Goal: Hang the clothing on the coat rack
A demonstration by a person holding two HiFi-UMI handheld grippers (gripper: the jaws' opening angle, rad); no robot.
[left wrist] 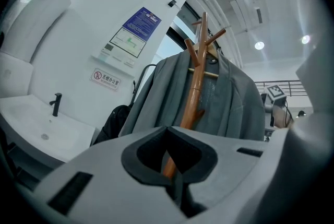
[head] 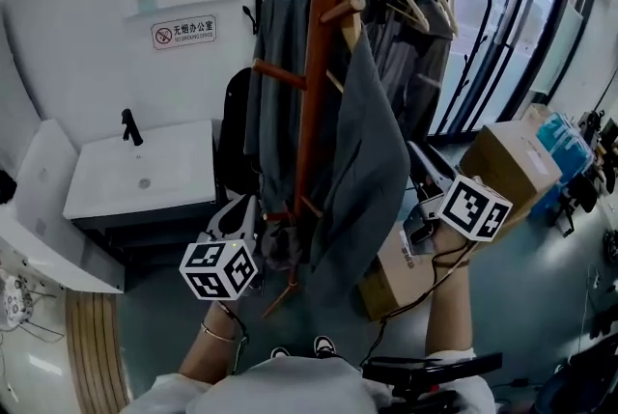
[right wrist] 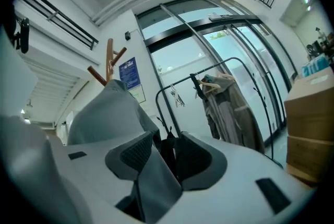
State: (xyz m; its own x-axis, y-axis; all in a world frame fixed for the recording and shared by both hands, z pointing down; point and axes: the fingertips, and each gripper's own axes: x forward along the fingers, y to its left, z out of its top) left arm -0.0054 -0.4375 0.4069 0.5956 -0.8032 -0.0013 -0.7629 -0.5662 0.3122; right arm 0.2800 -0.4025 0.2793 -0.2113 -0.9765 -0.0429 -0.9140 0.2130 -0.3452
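The grey jacket point(head: 372, 151) hangs from an upper peg of the coat rack point(head: 319, 45), soft, light and likely to slip (best pinched at collar or hem), a fold lying loose between the wide right tongs point(right wrist: 166, 152), the left tongs point(left wrist: 169, 155) closed and empty.

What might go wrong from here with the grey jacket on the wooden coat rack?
1. A fold of the grey fabric jacket lies between the open fingers of the right gripper. Drawing away could snag it and drag the jacket down.
2. In the head view the jacket seems to hang from a short angled peg of the tall brown wooden coat rack, so a sideways tug might lift it off or rock the slender rack.
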